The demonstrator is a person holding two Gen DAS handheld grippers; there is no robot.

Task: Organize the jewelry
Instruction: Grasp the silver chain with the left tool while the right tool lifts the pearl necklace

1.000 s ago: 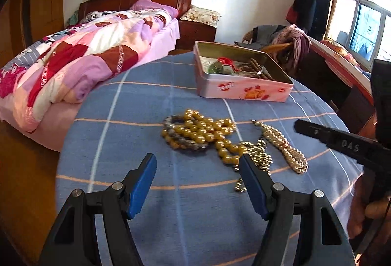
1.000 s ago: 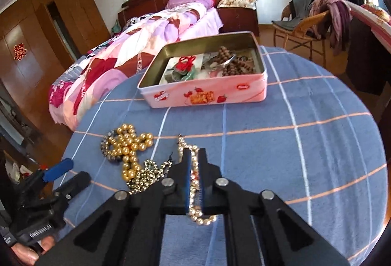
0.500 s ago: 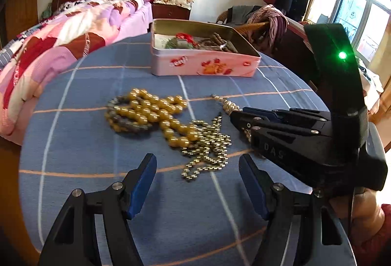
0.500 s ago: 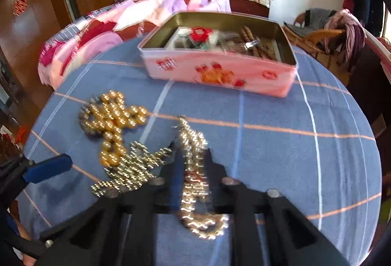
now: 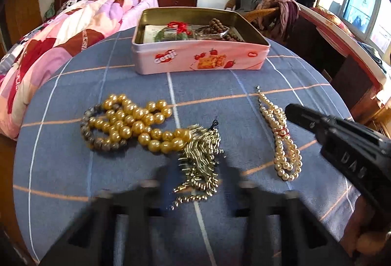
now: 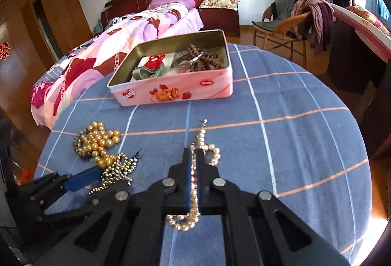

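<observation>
L claw [image 5: 199, 183] motion-blurred, looks open round gold chain [image 5: 200, 161]; R claw [image 6: 193, 156] nearly closed over pearl strand [image 6: 195, 192], grip unclear.

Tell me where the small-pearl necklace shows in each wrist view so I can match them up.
Left wrist: the small-pearl necklace lies right of centre on the blue cloth, right of the gold chain pile.
Right wrist: low centre, seen between the right gripper fingers.
Shared landmark: the pink tin beyond it.
</observation>
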